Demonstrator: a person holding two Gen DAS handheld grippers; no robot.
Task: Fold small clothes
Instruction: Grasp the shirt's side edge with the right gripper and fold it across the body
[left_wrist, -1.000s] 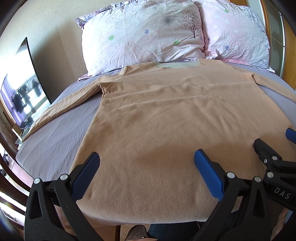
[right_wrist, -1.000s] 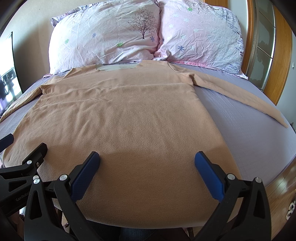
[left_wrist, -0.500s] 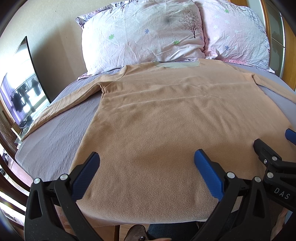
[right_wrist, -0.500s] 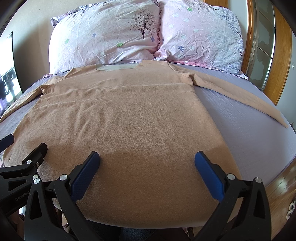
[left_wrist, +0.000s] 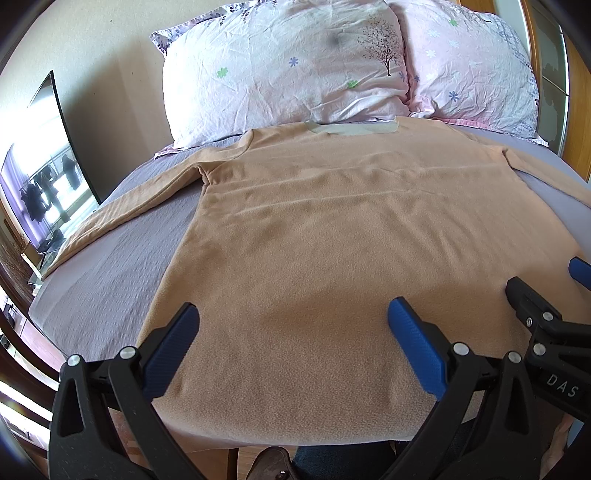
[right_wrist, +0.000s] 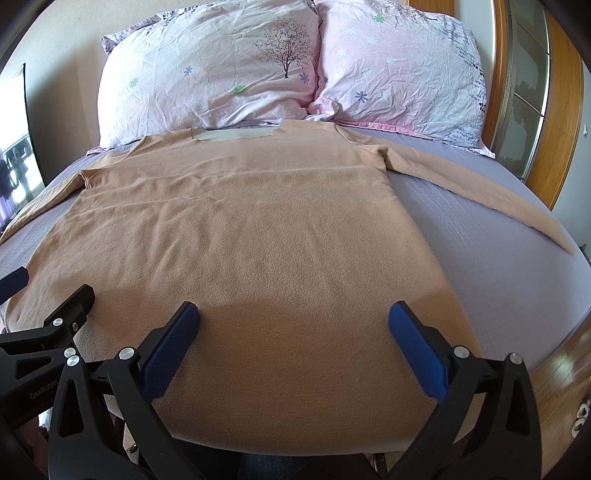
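Observation:
A tan long-sleeved fleece top (left_wrist: 332, 240) lies flat on the bed, collar toward the pillows, both sleeves spread sideways; it also shows in the right wrist view (right_wrist: 258, 240). My left gripper (left_wrist: 291, 321) is open and empty, hovering over the hem on the left half of the top. My right gripper (right_wrist: 293, 321) is open and empty over the hem on the right half. The right gripper's fingers (left_wrist: 535, 306) show at the right edge of the left wrist view, and the left gripper's fingers (right_wrist: 55, 321) show at the left edge of the right wrist view.
The bed has a grey-lilac sheet (left_wrist: 110, 280). Two flowered pillows (right_wrist: 221, 74) stand at the head. A TV screen (left_wrist: 40, 177) stands left of the bed. A wooden wardrobe frame (right_wrist: 561, 122) is on the right. Wooden floor (right_wrist: 565, 369) lies beyond the bed's edge.

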